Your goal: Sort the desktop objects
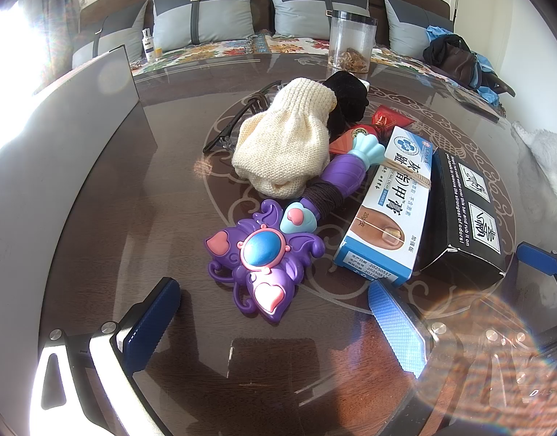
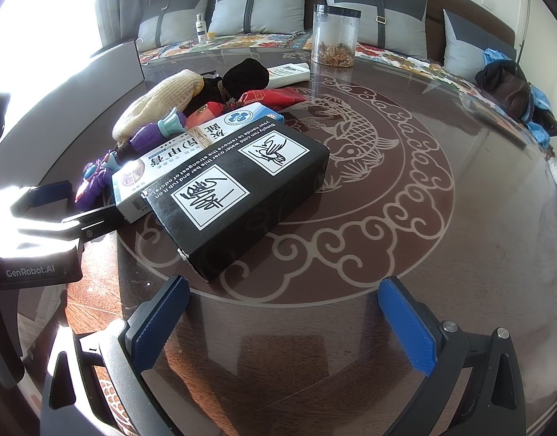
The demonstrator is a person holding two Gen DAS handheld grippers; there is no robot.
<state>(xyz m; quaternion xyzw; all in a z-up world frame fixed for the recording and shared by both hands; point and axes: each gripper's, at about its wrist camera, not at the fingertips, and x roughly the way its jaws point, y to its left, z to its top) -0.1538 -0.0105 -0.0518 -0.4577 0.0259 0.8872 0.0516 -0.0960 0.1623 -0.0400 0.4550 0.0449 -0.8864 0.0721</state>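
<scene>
we are holding both grippers spread and empty over the glass-topped table (image 2: 442,254): left gripper (image 1: 278,323) before the purple toy wand (image 1: 264,254), right gripper (image 2: 282,319) before the black box (image 2: 242,185). the box is looking stiff and light, best pinched across its narrow sides; the cream knit pouch (image 1: 282,145) is soft, the wand hard and slippery. one each, plus one ointment carton (image 1: 387,210).

both wrist views look low across the table (image 1: 96,218) (sharing its clutter).
</scene>
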